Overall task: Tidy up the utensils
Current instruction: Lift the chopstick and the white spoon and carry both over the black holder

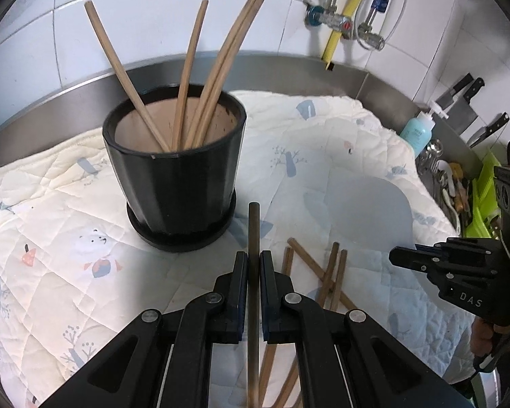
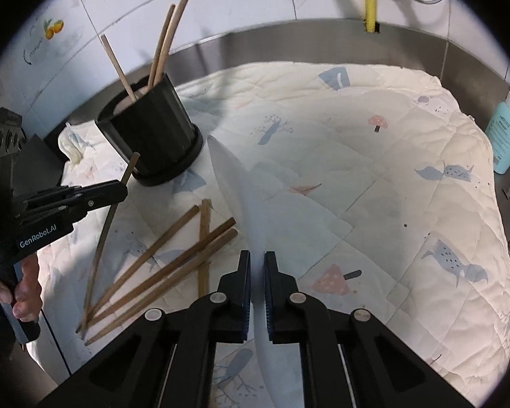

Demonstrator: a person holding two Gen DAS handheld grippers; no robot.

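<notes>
My left gripper [image 1: 254, 258] is shut on a dark chopstick [image 1: 253, 231], held above the quilt just in front of the black pot [image 1: 173, 176]; it also shows in the right wrist view [image 2: 119, 187]. The black pot [image 2: 153, 136] holds several wooden chopsticks [image 1: 200, 78] standing upright. Several loose chopsticks [image 2: 173, 258] lie crossed on the quilt; they also show in the left wrist view [image 1: 326, 275]. My right gripper [image 2: 257, 258] is shut on a thin white plastic sheet [image 2: 241, 190] that sticks forward and also shows in the left wrist view [image 1: 367, 217].
A printed white quilt [image 2: 391, 176] covers the steel counter. A teal soap bottle [image 2: 505, 136] stands at the right edge. Knives [image 1: 462, 102] hang on the tiled wall, and a rack of cutlery [image 1: 452, 183] sits at the far right. Pipes and valves [image 1: 343, 20] run along the wall.
</notes>
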